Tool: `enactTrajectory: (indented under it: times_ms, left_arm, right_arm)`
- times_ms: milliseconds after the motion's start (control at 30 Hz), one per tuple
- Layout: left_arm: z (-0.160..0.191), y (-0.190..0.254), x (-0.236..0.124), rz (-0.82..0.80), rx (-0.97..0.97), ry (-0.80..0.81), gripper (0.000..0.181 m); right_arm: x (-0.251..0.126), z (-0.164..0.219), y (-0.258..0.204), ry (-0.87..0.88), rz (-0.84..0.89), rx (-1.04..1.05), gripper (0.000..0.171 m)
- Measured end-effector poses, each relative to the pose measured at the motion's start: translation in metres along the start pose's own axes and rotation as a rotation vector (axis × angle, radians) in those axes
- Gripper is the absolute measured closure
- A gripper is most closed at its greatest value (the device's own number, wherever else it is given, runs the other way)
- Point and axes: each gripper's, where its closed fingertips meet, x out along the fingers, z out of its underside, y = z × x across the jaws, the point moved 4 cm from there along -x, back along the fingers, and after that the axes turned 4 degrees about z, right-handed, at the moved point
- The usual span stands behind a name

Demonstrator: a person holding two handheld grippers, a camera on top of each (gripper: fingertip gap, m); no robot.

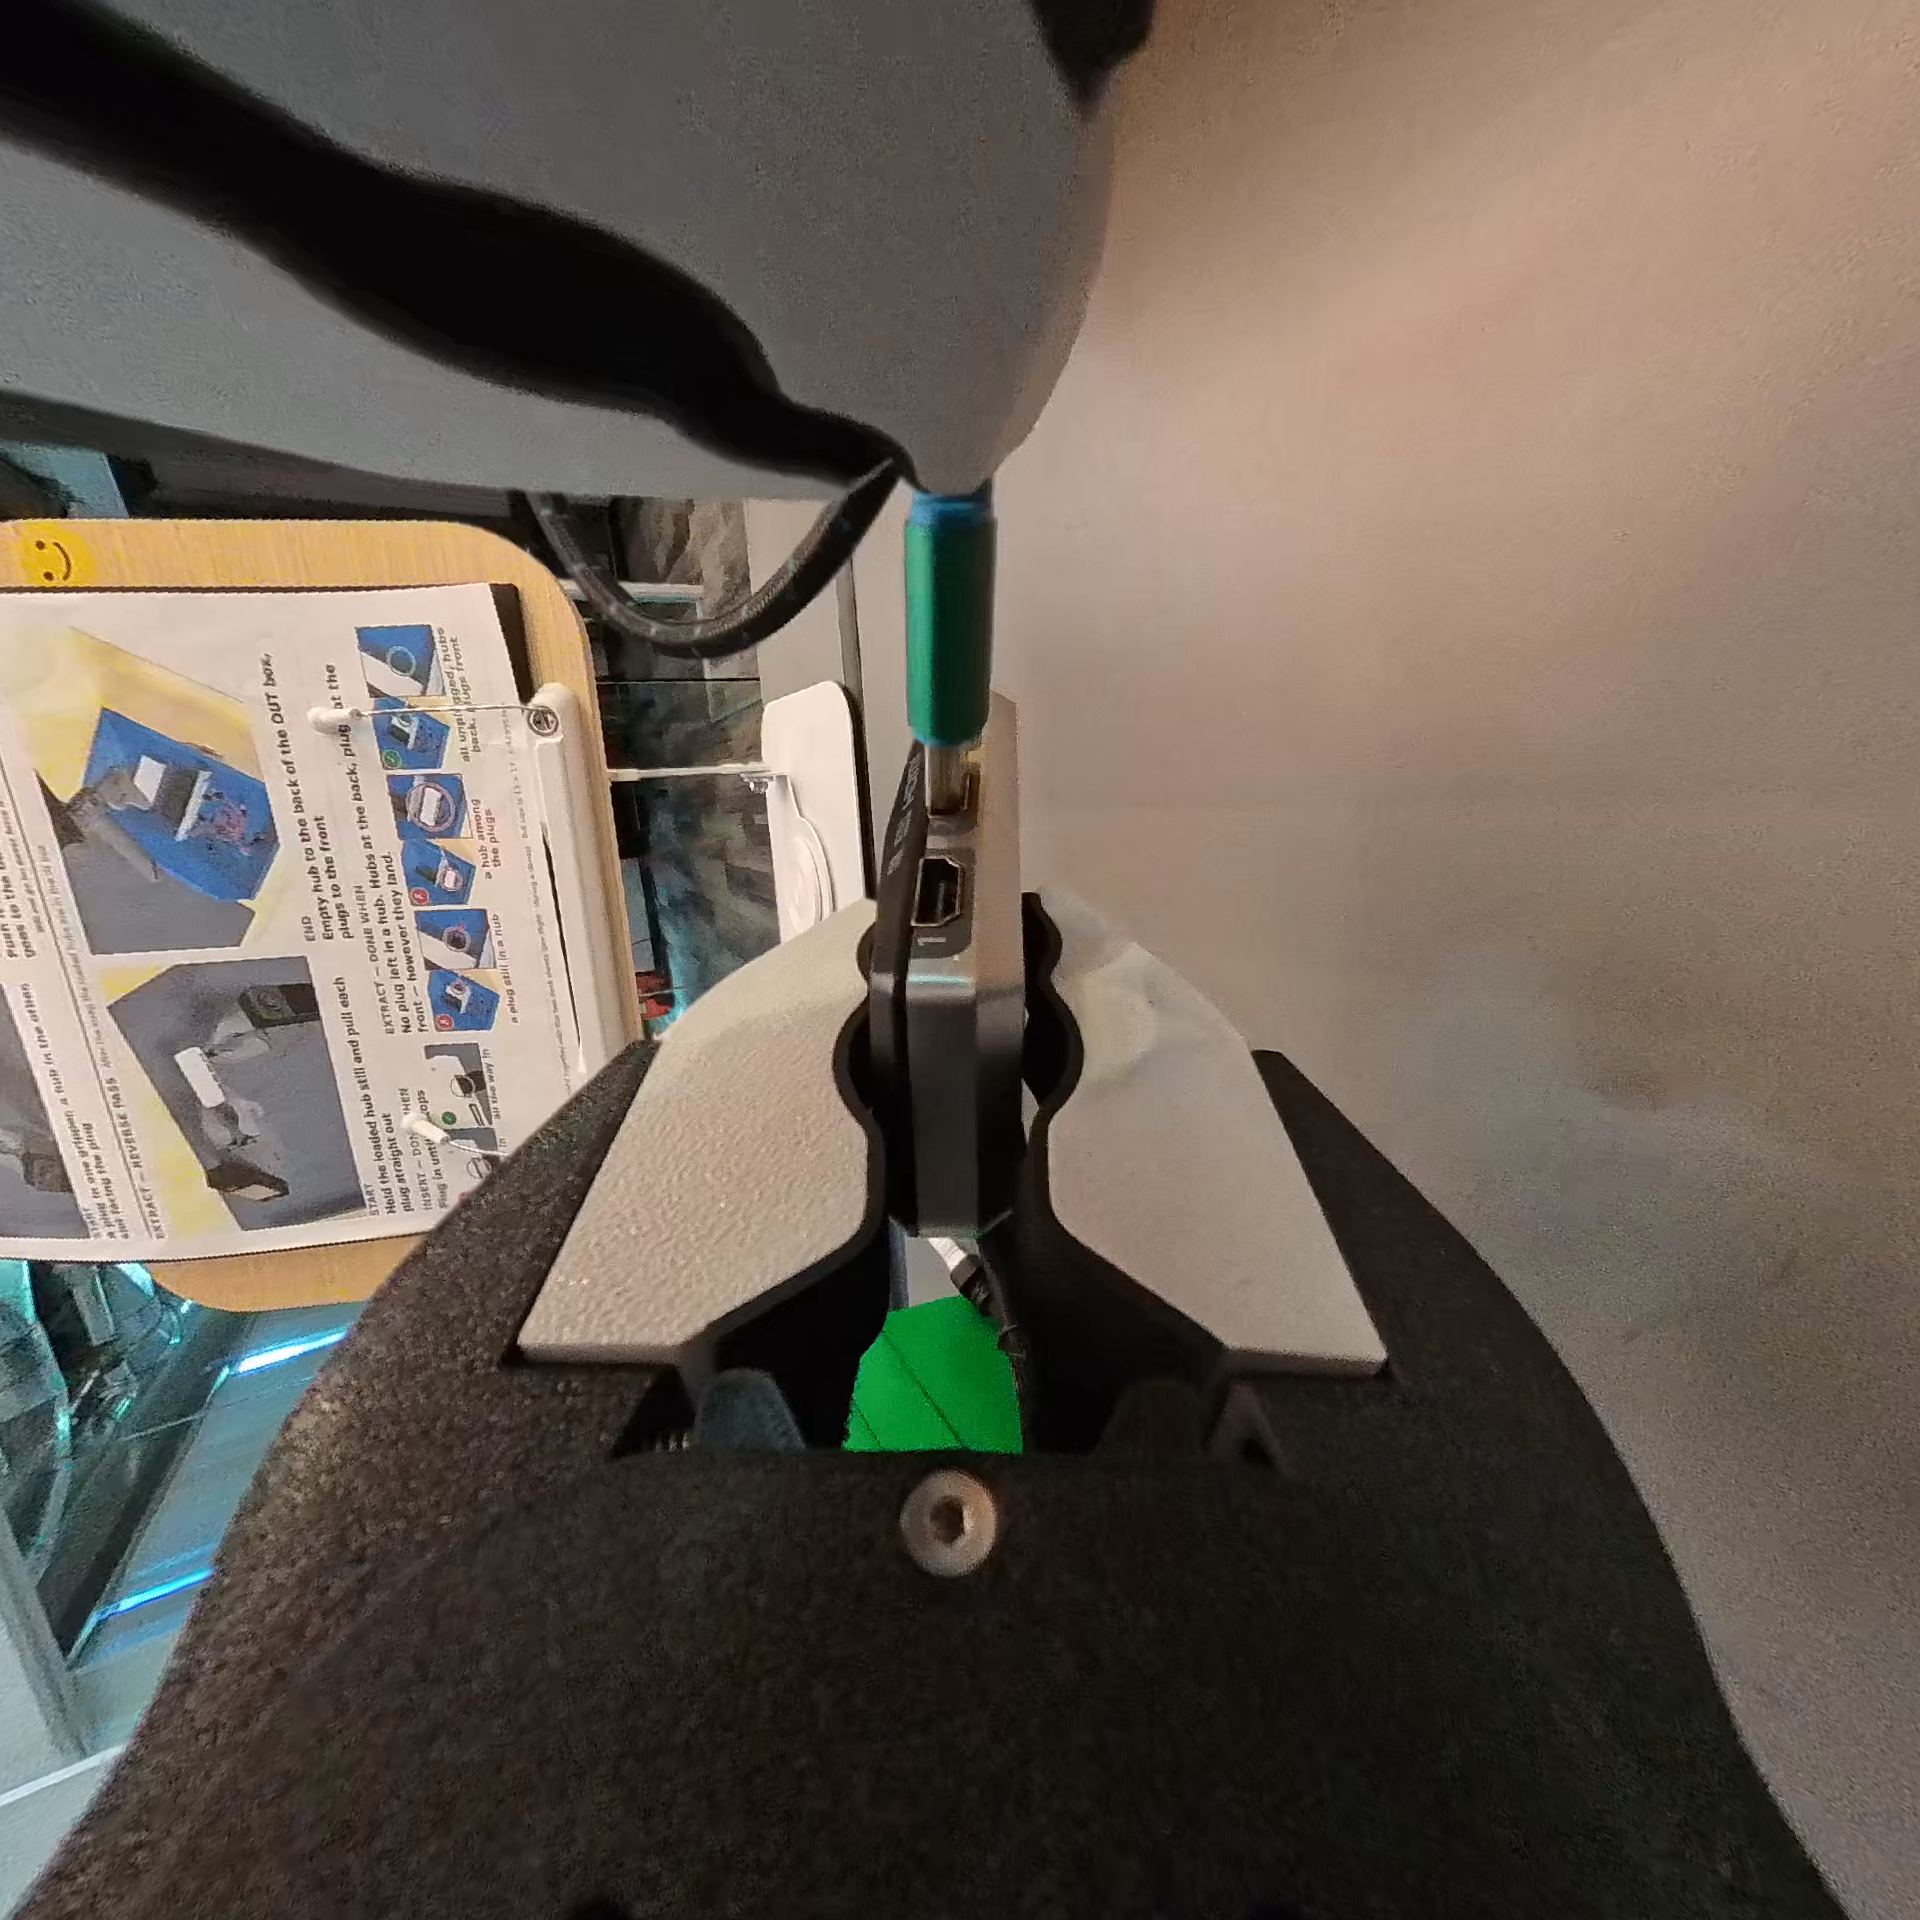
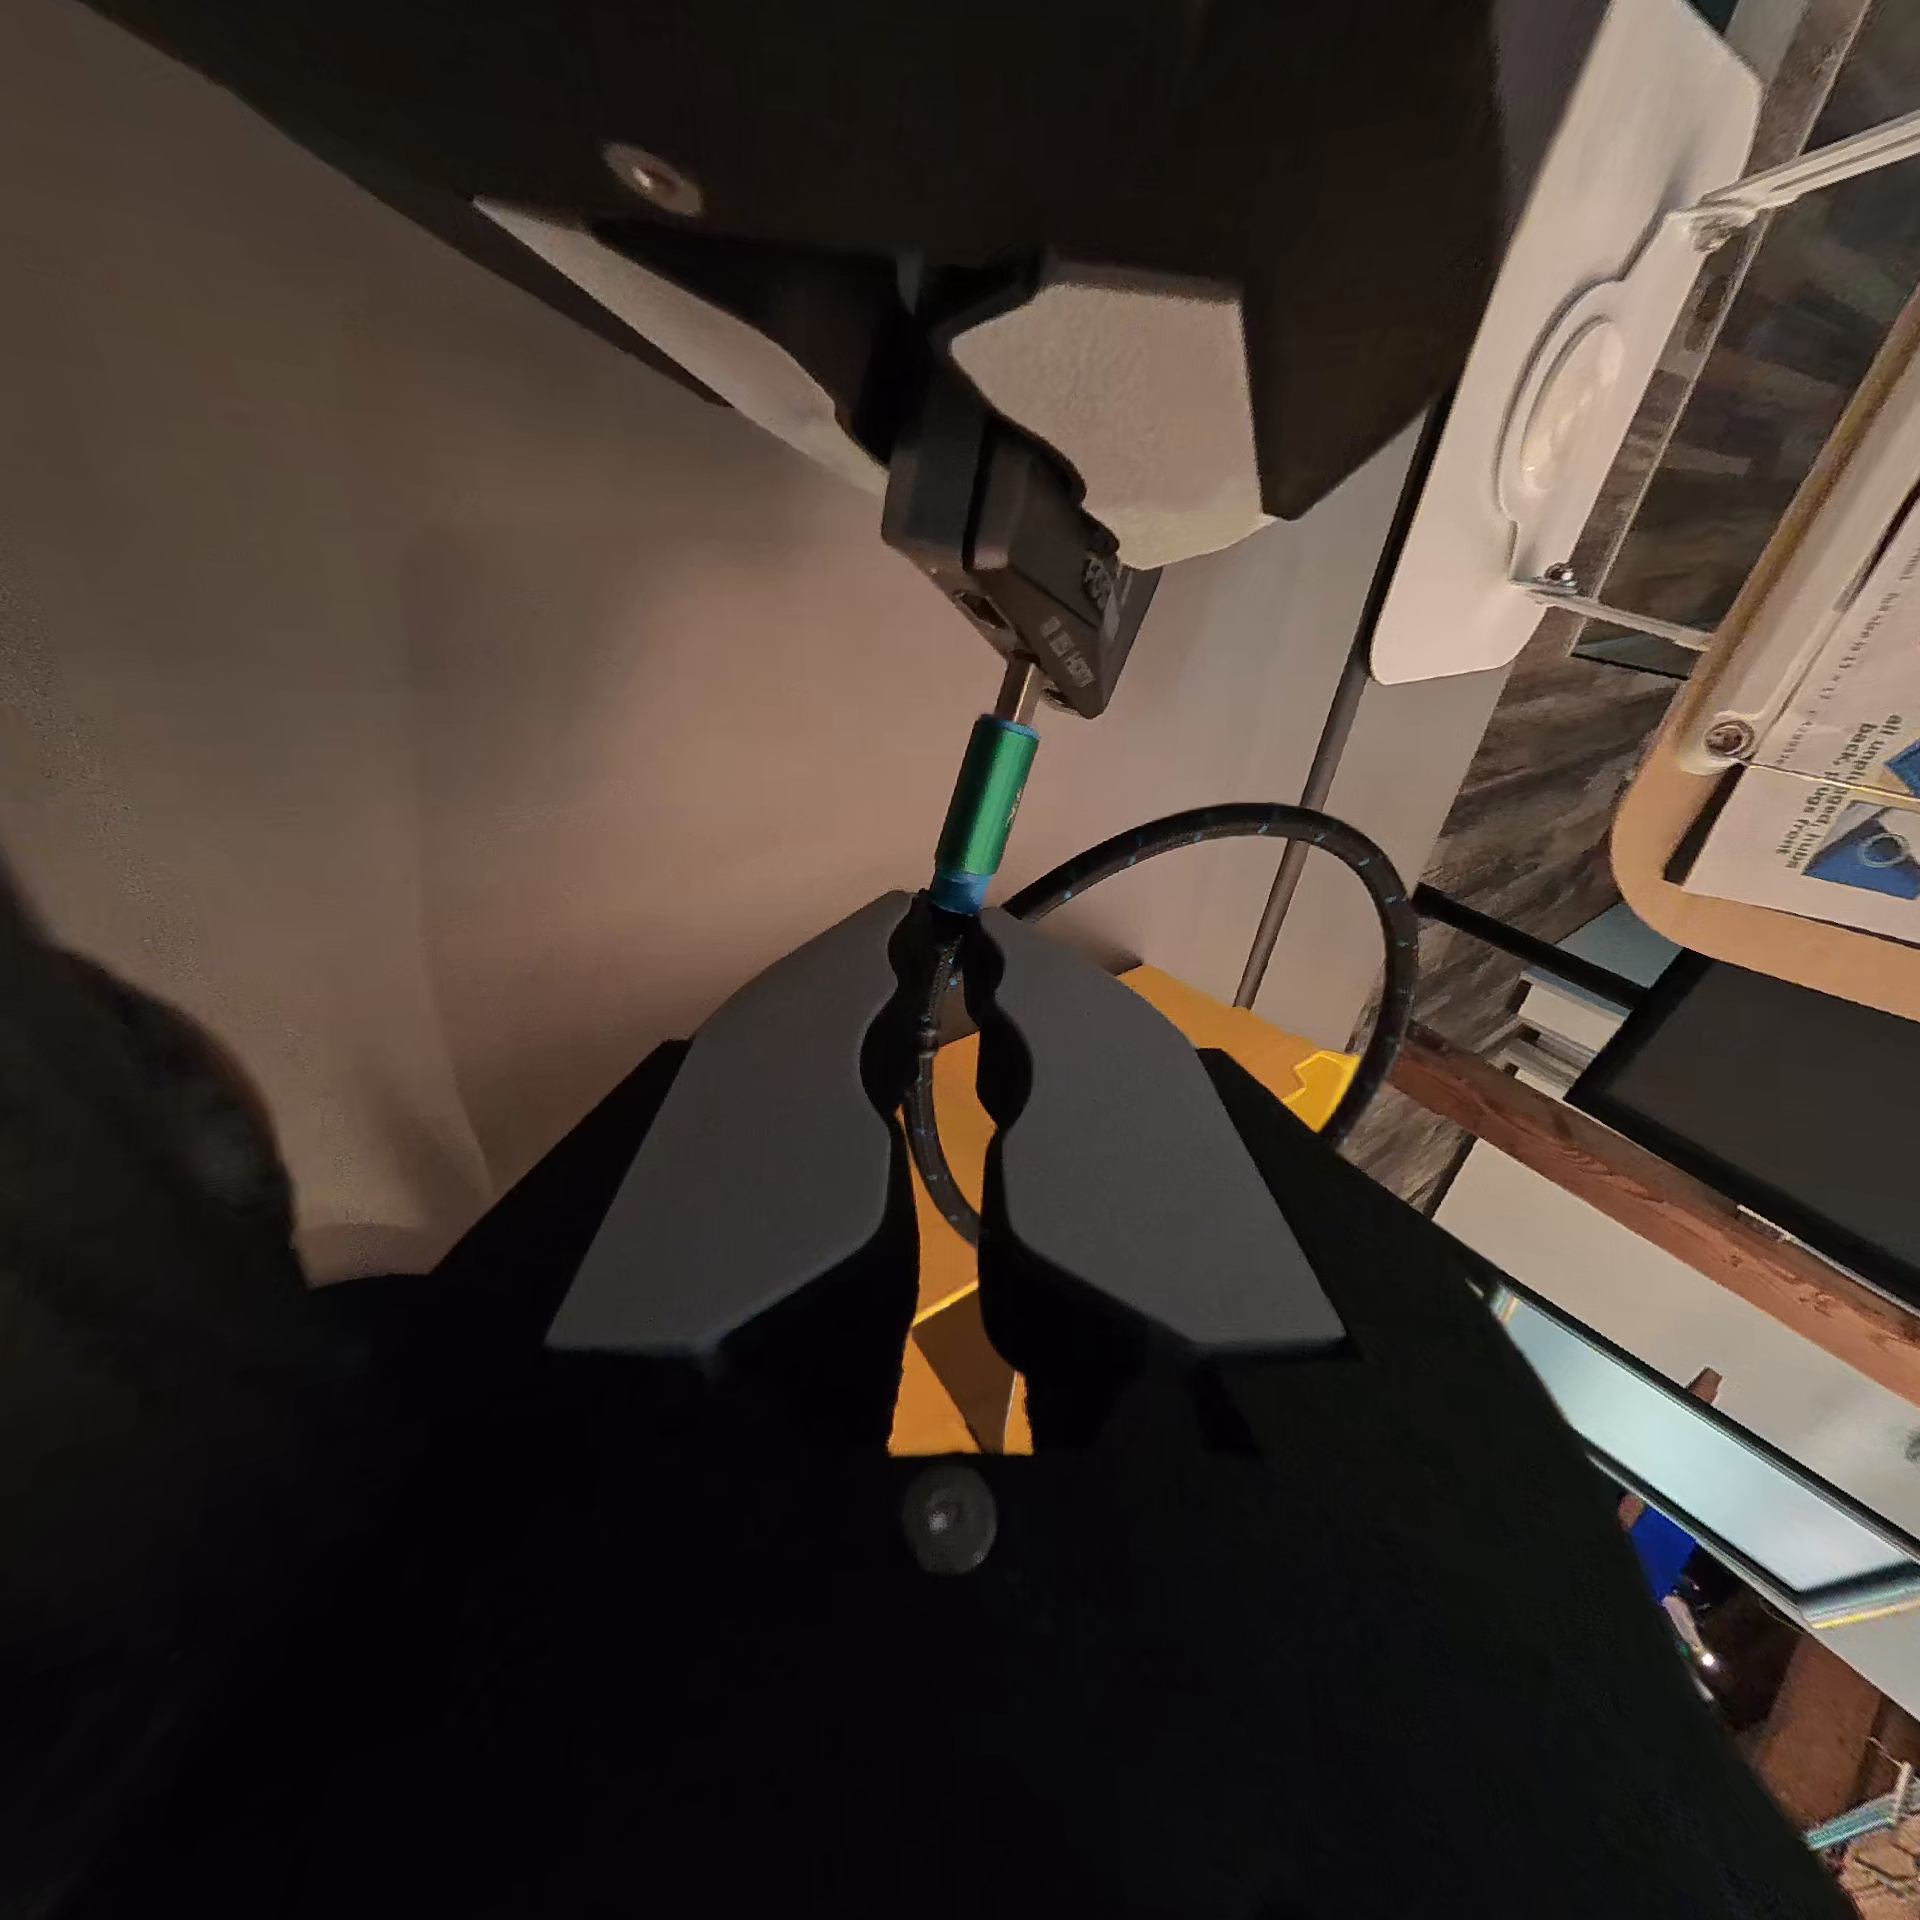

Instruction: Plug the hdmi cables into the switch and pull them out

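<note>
While our left gripper point(image 1: 948, 1049) fingers squeeze the flat black switch box point(image 1: 940, 1039) mid-frame, our right gripper point(image 2: 940, 971) fingers pinch the black braided cable point(image 2: 1382, 935) behind its green metal plug point(image 2: 982, 810).

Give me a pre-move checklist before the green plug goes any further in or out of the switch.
1. Left tongs clamped on the HDMI switch: ok.
2. Right tongs gripping the braided cable just behind the green plug, not the plug body: not ok for a firm push.
3. Plug's metal tip lined up with its port: ok; bare metal shows, not fully seated.
4. Neighbouring port empty: ok.
5. Cable loop free of snags: cannot tell.
</note>
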Motion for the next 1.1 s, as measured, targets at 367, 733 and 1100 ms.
enactTrajectory:
  times_ms: [367,733,1100]
  left_arm:
    - [-0.001,0.001,0.0,0.018,-0.004,0.011,0.159]
    - [0.025,-0.021,-0.019,0.084,-0.099,0.049,0.159]
    - [0.038,-0.055,-0.059,0.092,-0.28,0.252,0.159]
  right_arm:
    - [0.003,0.0,-0.003,0.009,-0.031,0.002,0.169]
    - [0.028,-0.001,0.02,0.435,-0.265,0.403,0.168]
    - [0.067,-0.003,-0.013,0.417,-0.521,0.367,0.16]
